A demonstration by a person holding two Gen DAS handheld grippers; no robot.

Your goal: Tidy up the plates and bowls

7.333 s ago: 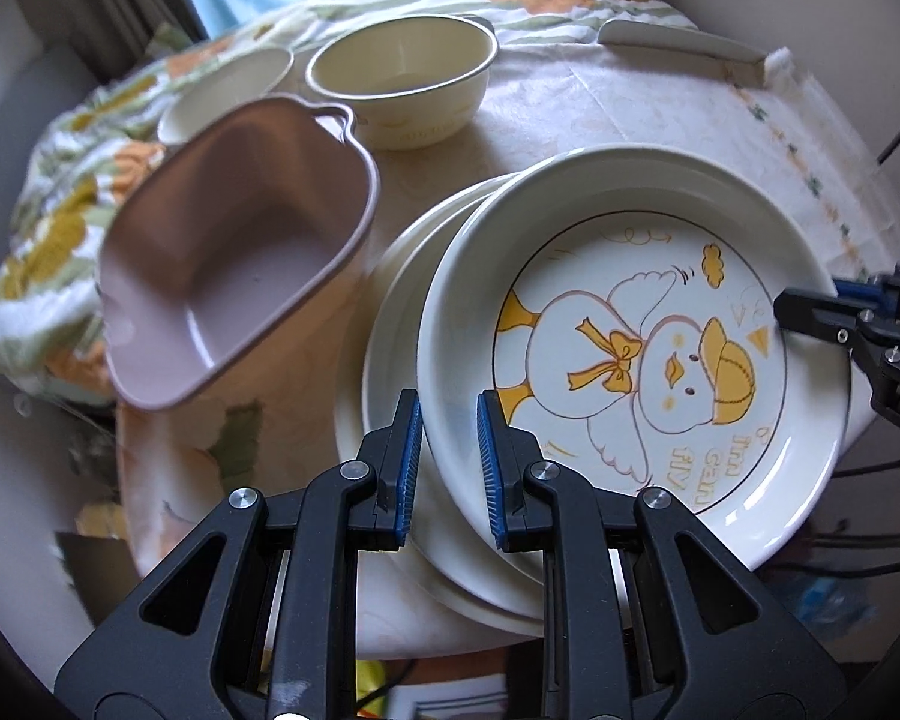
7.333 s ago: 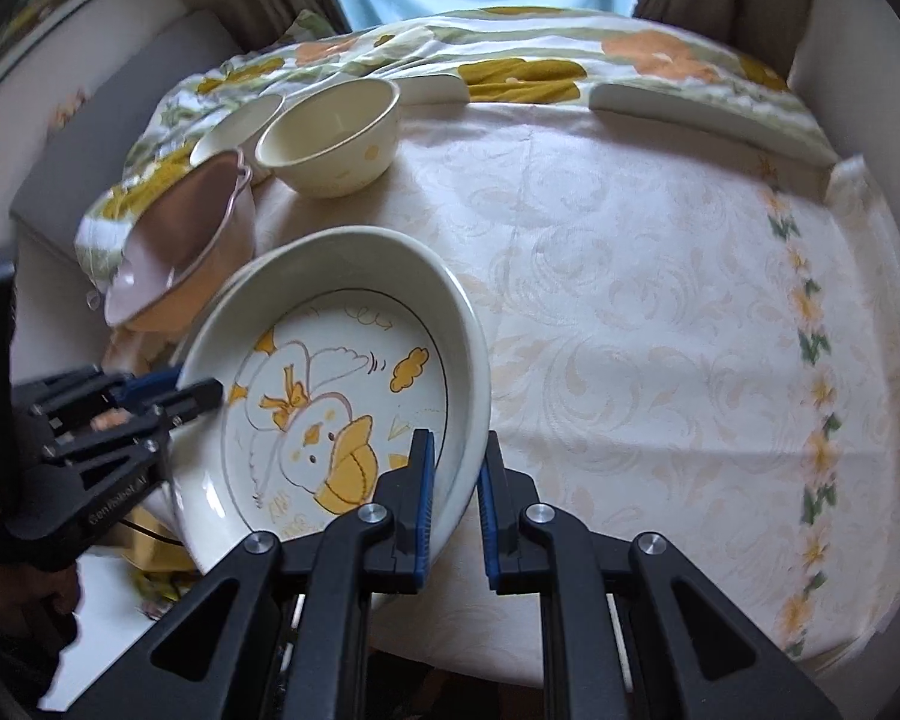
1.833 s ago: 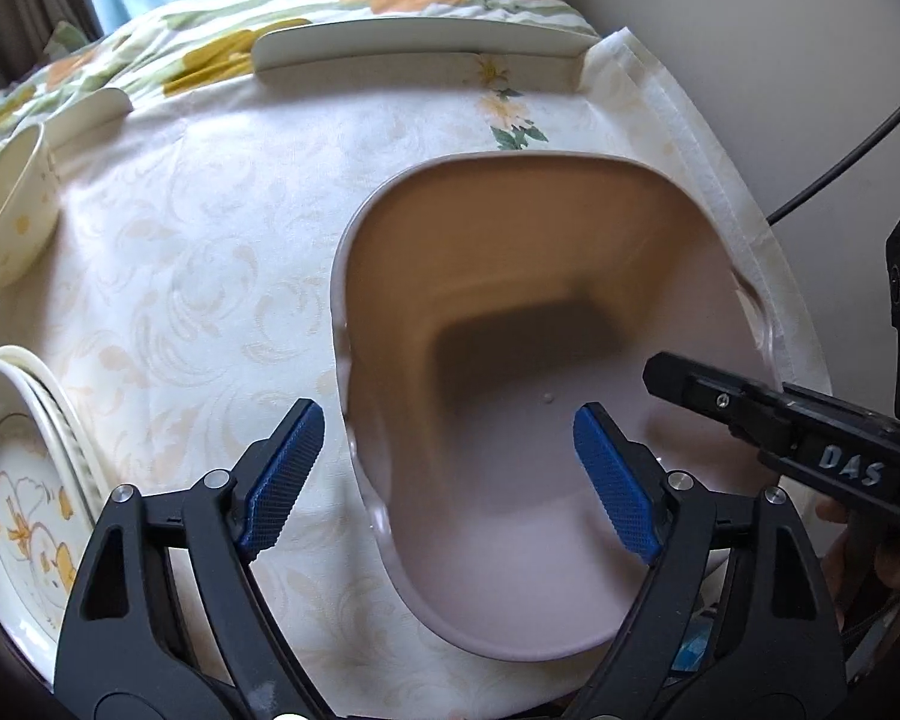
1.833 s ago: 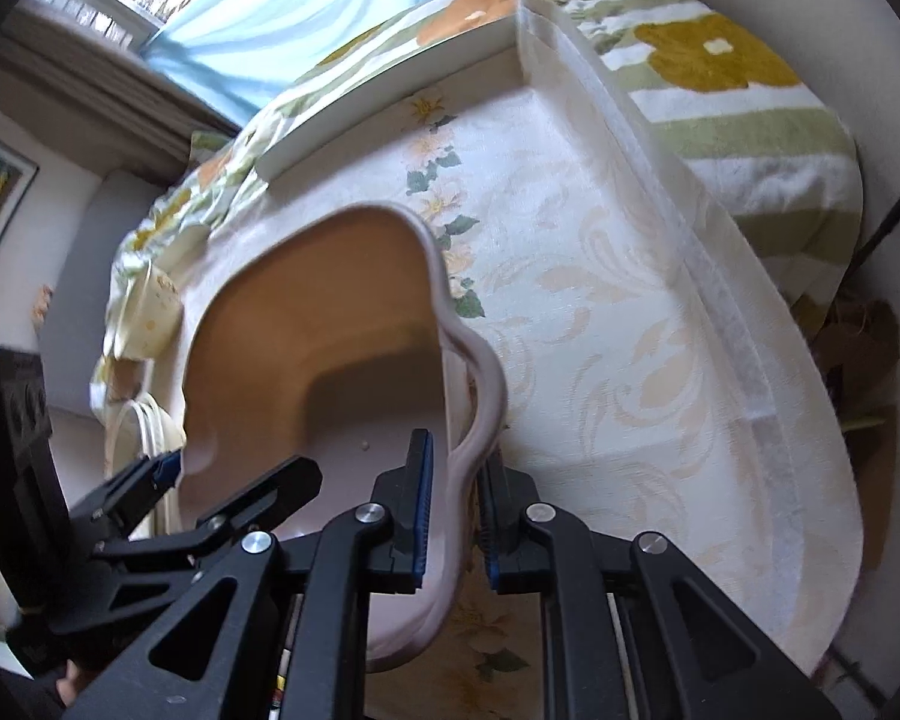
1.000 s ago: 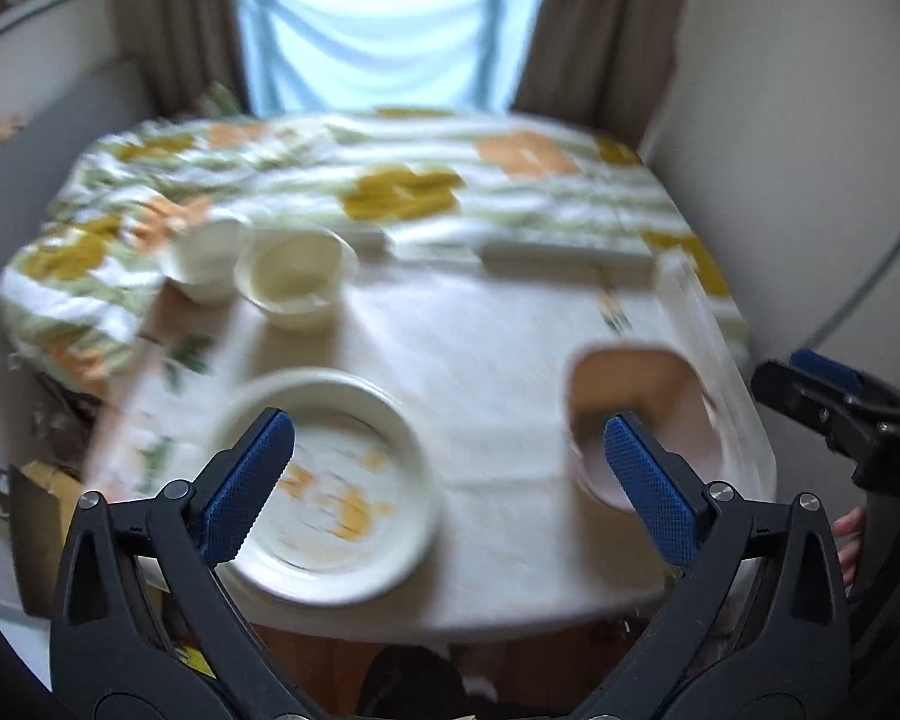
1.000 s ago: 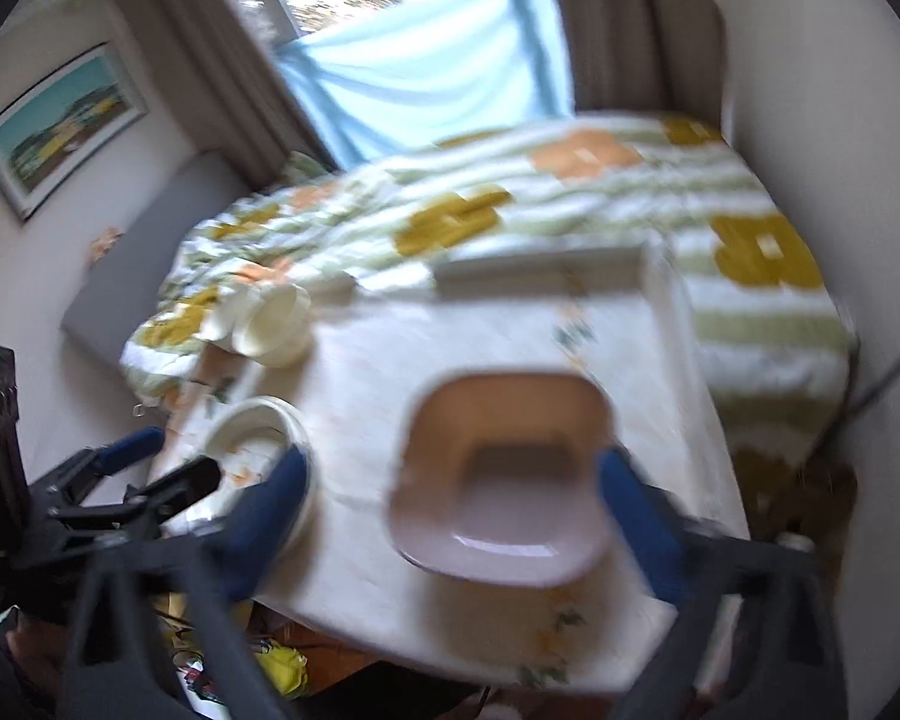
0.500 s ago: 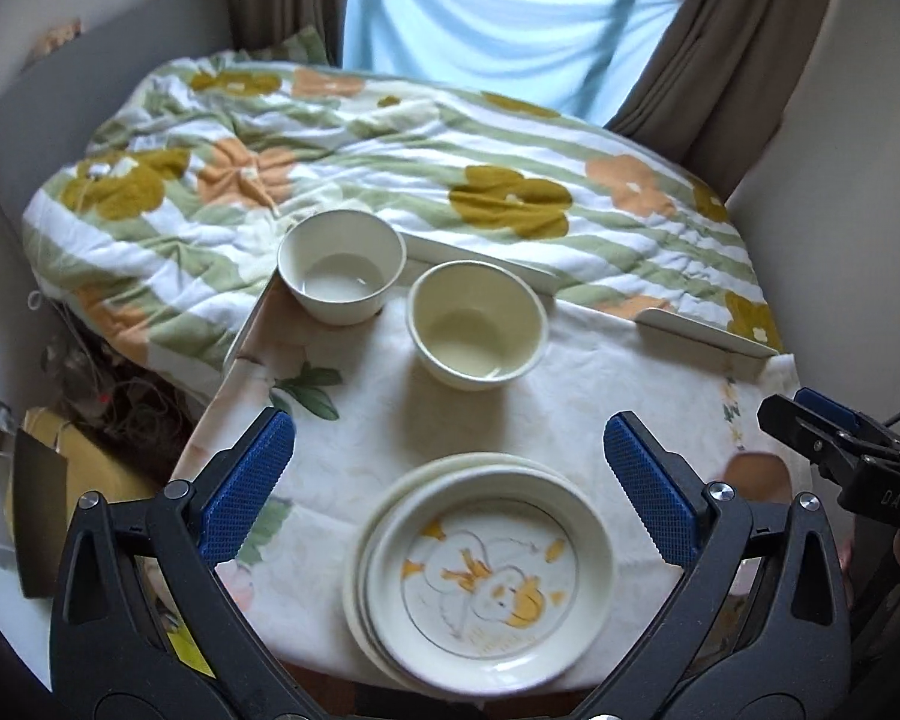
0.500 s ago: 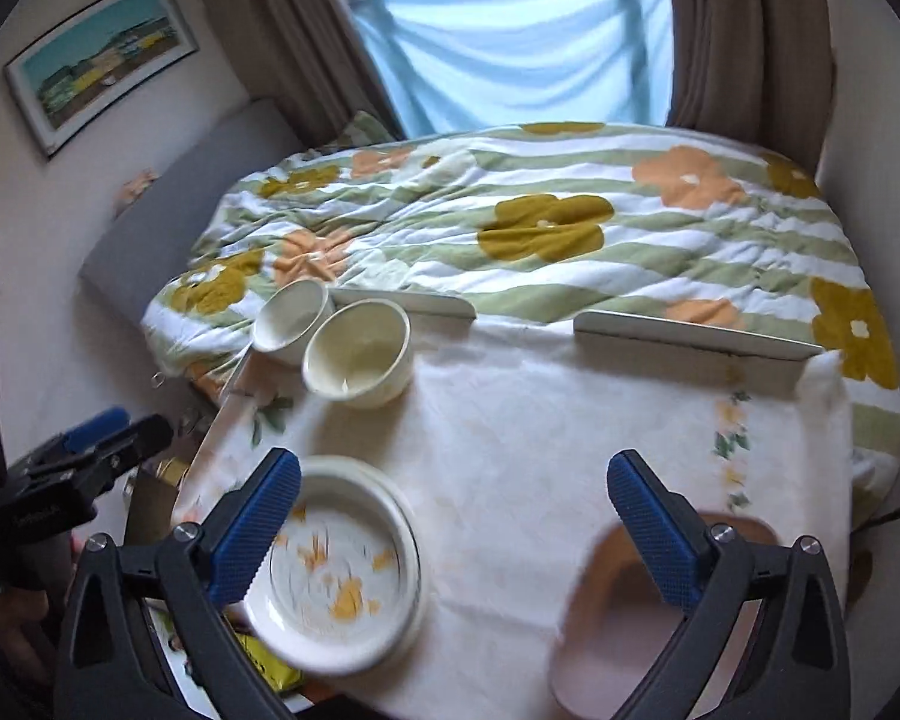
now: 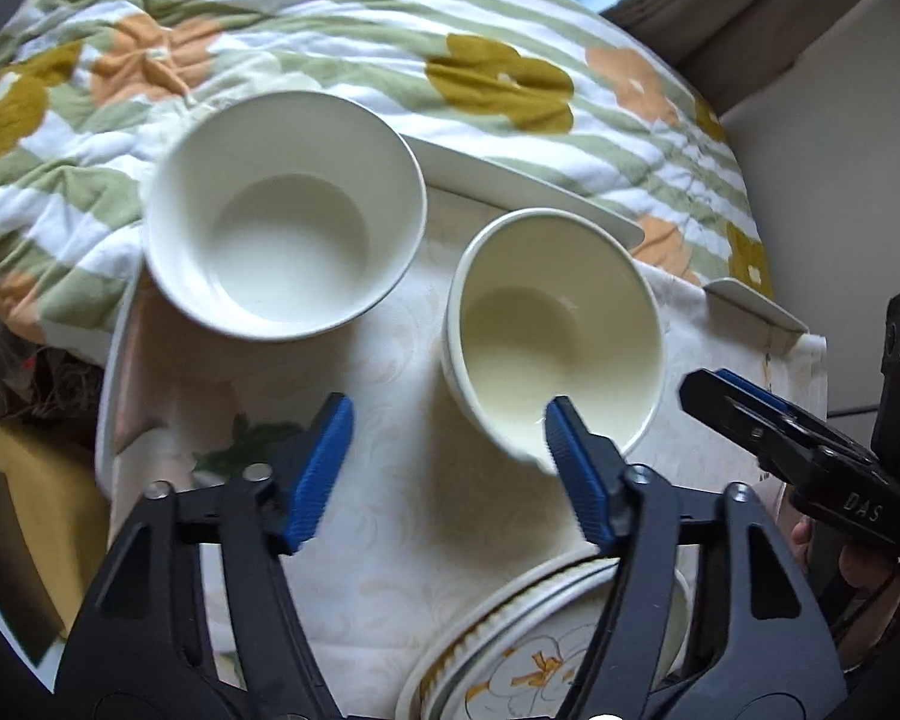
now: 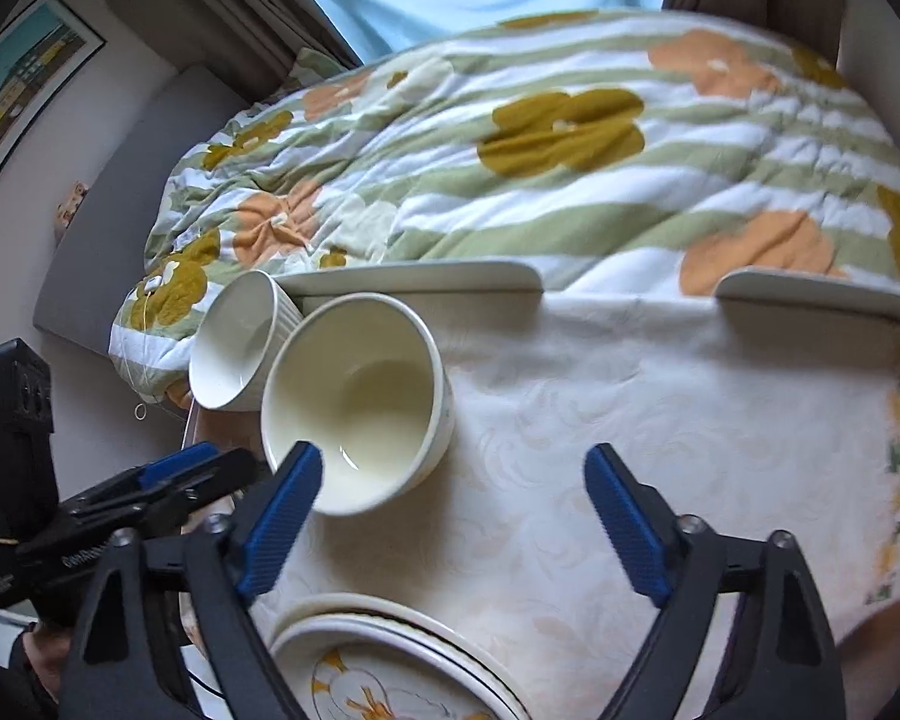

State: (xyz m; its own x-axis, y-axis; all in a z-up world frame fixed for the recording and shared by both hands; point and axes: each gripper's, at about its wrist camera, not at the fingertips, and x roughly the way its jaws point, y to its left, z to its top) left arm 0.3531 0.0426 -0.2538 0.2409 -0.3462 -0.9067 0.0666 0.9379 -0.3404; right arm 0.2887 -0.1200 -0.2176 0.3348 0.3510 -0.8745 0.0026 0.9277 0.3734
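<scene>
From the left wrist, the left gripper (image 9: 447, 462) hangs over the pale patterned tablecloth (image 9: 402, 516), its blue-padded jaws spread and just now closing in, with only cloth between them. The cream round ceramic bowl (image 9: 555, 330) stands upright, its near rim just behind the gripper's right-hand pad (image 9: 579, 480); whether they touch cannot be told. The white round ceramic bowl (image 9: 285, 213) stands just left of the cream bowl and further back, at the cloth's far left corner. Nearer than the cream bowl lies the stack of cream plates with a yellow cartoon print (image 9: 528, 648), partly hidden. The right gripper (image 9: 768, 420) juts in right of the cream bowl.

From the right wrist, the right gripper (image 10: 450, 501) has its jaws spread, also just closing, and holds nothing. The cream bowl (image 10: 357, 399) sits just behind the left pad (image 10: 276, 504); the white bowl (image 10: 240, 339) touches or nearly touches it on its far left. The plate stack (image 10: 390, 660) lies near of the cream bowl, and the left gripper (image 10: 168, 480) shows at its left.
</scene>
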